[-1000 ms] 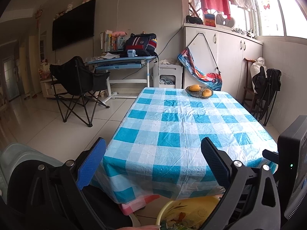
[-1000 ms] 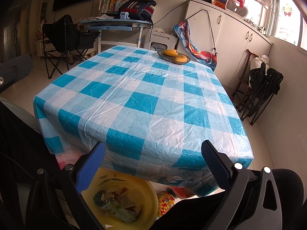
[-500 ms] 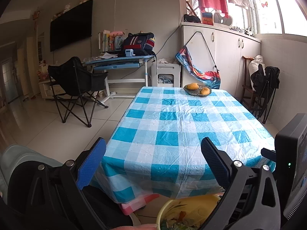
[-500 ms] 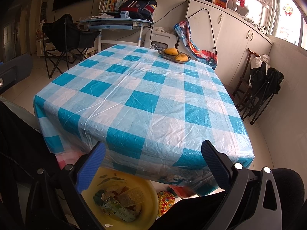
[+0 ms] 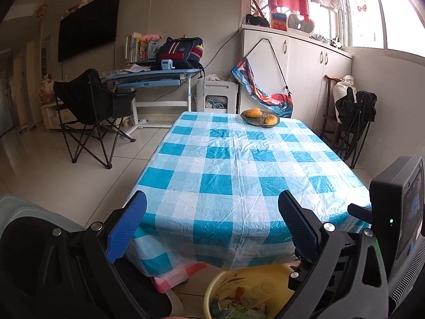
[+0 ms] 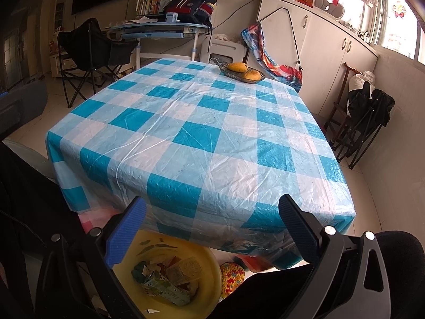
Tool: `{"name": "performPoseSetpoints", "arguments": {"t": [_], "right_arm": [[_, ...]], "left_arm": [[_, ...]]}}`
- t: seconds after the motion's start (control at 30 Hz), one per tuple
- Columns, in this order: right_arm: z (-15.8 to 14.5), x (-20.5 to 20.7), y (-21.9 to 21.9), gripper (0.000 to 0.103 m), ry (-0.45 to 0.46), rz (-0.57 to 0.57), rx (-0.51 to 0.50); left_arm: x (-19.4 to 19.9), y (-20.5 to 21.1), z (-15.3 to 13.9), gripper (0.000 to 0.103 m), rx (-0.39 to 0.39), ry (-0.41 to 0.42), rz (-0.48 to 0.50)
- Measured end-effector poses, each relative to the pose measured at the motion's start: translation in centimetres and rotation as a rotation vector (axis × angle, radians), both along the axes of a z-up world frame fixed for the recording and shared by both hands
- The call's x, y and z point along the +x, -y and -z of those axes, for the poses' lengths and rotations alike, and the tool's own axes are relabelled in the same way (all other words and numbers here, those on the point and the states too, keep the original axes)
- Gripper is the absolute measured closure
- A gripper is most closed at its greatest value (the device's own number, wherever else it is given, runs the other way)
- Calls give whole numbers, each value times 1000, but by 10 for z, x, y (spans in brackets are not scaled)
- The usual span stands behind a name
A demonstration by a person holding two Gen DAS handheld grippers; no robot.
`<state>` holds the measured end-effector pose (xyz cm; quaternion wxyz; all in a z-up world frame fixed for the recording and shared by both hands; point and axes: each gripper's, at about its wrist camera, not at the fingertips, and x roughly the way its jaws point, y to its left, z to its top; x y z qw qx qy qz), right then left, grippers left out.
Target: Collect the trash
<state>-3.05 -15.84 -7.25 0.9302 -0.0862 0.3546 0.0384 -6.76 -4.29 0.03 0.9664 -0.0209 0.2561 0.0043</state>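
A yellow bin [image 6: 209, 263] stands on the floor below the table's near edge, holding wrappers and scraps of trash [image 6: 170, 279]. It also shows in the left wrist view [image 5: 220, 281], with trash [image 5: 239, 300] inside. My right gripper [image 6: 212, 228] is open and empty, held above the bin and the table's near edge. My left gripper [image 5: 212, 223] is open and empty, held before the near edge of the table [image 5: 239, 164], which has a blue and white checked cloth. No loose trash shows on the cloth.
A dark bowl with mangoes [image 5: 260, 118] sits at the table's far end. A black folding chair [image 5: 93, 106] and a blue desk [image 5: 154, 77] stand at left. White cabinets [image 5: 305, 61] and folded chairs [image 5: 353, 117] line the right. A crocheted item [image 6: 232, 275] lies beside the bin.
Both views have shifted only slightly; the left wrist camera has risen a little, so the table sits lower in view. Both grippers stay open and empty.
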Motion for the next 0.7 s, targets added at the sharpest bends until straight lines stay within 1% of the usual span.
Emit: {"name": "performPoseSetpoints", "arguments": {"t": [0.1,0.2,0.27,0.33,0.43,0.5,0.6,0.7], "right_arm": [[1,3,7,7,-21,19,32],[0,5,13,7,-30,33,55],[0,5,14,7,-31,36,59],[0,5,14,7,-30,34,56],[-1,6,15,7,-30,29,50],[-1,5,16,7,-30,29,49],[-1,6,16,7,-31,31,54],[-2,7,16,7,-33,30,53]], "left_arm": [[5,1,8,7,-4,-53,14],[2,6,8,7,28,-40,28],[1,12,9,7,67,-37,41],[2,18,12,7,93,-56,61],[4,23,14,7,125,-69,59],[7,21,15,7,119,-96,52],[14,16,20,7,101,-157,35],[17,13,24,7,85,-191,30]]}}
